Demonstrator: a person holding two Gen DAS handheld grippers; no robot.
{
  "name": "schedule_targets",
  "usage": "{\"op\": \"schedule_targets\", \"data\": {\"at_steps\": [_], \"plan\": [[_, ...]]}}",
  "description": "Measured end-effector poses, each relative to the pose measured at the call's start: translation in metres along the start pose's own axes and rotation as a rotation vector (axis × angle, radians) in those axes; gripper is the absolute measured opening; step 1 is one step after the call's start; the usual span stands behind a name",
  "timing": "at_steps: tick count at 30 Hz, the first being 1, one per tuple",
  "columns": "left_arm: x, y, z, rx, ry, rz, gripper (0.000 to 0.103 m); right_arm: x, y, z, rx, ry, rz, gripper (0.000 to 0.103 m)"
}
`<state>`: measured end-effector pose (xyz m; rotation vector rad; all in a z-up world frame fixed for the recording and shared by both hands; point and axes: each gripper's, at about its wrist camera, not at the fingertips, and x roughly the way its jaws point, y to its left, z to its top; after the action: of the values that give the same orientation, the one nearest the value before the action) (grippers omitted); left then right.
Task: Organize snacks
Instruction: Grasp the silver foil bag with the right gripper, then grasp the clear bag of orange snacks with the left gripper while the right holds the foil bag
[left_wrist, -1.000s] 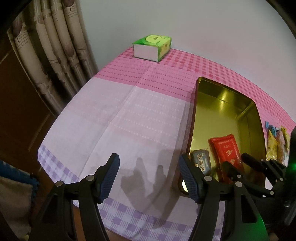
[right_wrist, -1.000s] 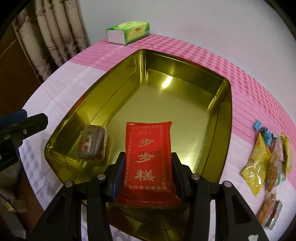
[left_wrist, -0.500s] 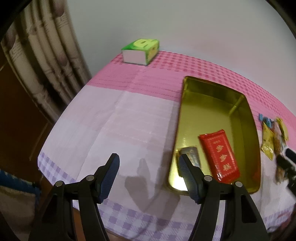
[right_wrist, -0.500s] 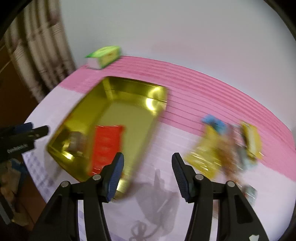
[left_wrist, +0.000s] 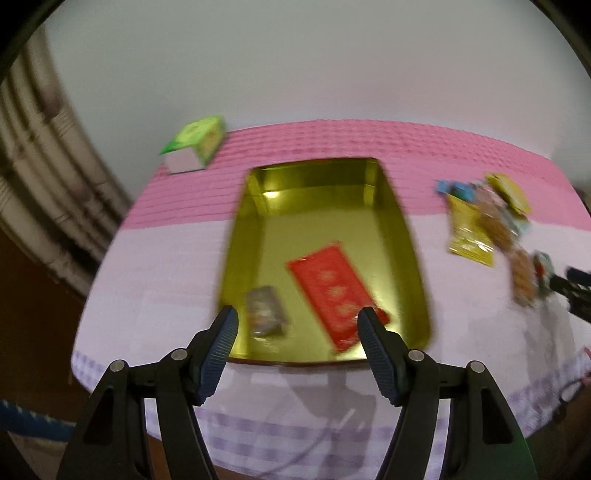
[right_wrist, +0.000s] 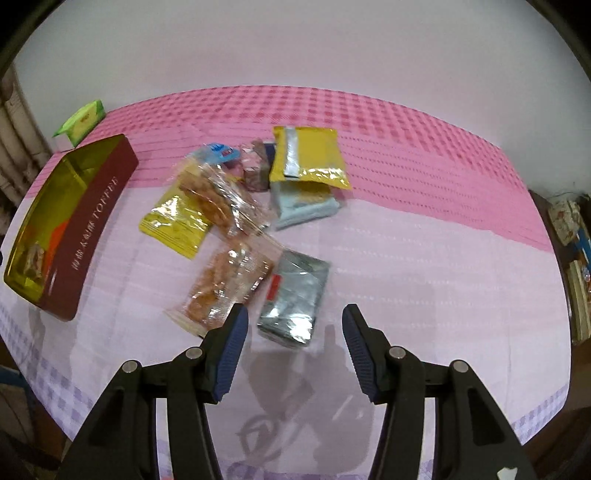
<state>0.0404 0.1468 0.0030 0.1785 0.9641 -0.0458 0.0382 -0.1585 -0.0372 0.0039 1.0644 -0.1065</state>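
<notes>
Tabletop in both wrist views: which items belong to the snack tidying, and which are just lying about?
Part of the job:
- gold tin
- red packet and small dark packet, both inside the tin
- loose snack pile
- silver packet, nearest the right gripper

Just lying about:
- green tissue box
- curtain

Two packets (left_wrist: 334, 295) lie in the tin (left_wrist: 413, 258); loose snacks (right_wrist: 236, 206) lie right of it.

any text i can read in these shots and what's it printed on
"TOFFEE": white capitals on the dark red outer side of the gold tin.
White characters beside it on the same side: too small to read.
Gold characters on the red packet inside the tin: blurred.
Print on the green box and the loose snack wrappers: unreadable.
</notes>
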Motion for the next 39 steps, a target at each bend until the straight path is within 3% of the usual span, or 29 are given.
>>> {"op": "schedule_targets", "data": {"at_steps": [4, 10, 16, 22, 35, 39], "plan": [[0.004, -0.045, -0.003, 0.084, 0.015, -0.045, 0.068, 0.006, 0.004, 0.001, 0.014, -0.002, 0.01, 0.049], [0.015, -0.09, -0.005, 0.129, 0.026, -0.097, 0.068, 0.026, 0.008, 0.002, 0.017, 0.015, 0.018, 0.049], [0.026, -0.12, -0.004, 0.16, 0.017, -0.115, 0.068, 0.04, 0.001, 0.004, 0.047, 0.029, 0.055, 0.038], [0.033, -0.145, 0.001, 0.175, -0.002, -0.147, 0.068, 0.042, -0.006, 0.005, 0.025, 0.0, 0.052, 0.033], [0.041, -0.21, 0.005, 0.236, 0.023, -0.213, 0.068, 0.029, -0.082, -0.021, 0.09, 0.001, -0.04, 0.033], [0.047, -0.227, 0.011, 0.236, 0.043, -0.228, 0.068, 0.029, -0.09, -0.023, 0.107, 0.003, -0.027, 0.033]]}}
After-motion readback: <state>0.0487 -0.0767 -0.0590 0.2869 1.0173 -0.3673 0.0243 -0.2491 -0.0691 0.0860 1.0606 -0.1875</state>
